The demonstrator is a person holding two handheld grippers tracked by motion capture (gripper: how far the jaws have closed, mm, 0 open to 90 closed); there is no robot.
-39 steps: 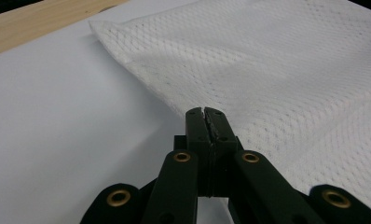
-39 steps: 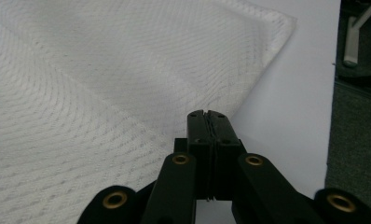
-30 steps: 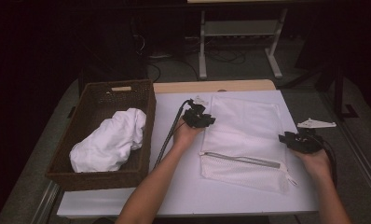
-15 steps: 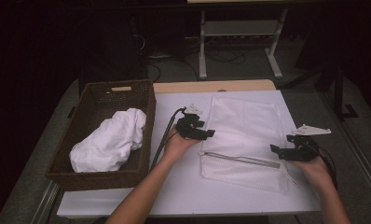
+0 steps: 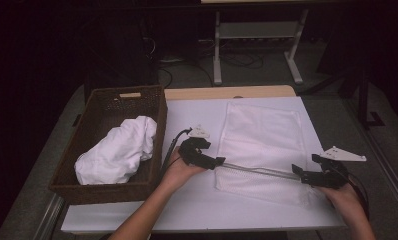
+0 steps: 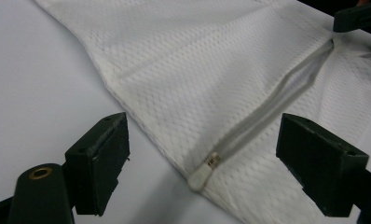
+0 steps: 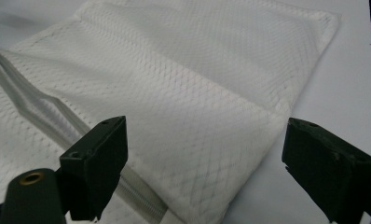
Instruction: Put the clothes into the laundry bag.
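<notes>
A white mesh laundry bag [image 5: 264, 130] lies flat on the white table [image 5: 197, 115], its grey zipper [image 5: 257, 170] running across near the front. My left gripper [image 5: 218, 161] sits at the zipper's left end. In the left gripper view this gripper [image 6: 204, 140] is open, its jaws having just been opening, and the zipper pull [image 6: 203, 171] lies between them untouched. My right gripper [image 5: 298, 171] is at the zipper's right end. Its jaws have also just opened wide; in the right gripper view the gripper [image 7: 202, 140] straddles a fold of the bag [image 7: 197, 93] without pressing it.
A dark wicker basket [image 5: 159, 130] stands at the table's left with a crumpled white cloth [image 5: 117, 152] inside. A wooden strip [image 5: 227, 92] borders the table's far edge. Behind it stands a metal frame [image 5: 257, 30] among cables on the floor.
Both hands have drawn back toward the near edge of the table, the left one farther. Both grippers' jaws have spread apart. The bag lies flat, released.
</notes>
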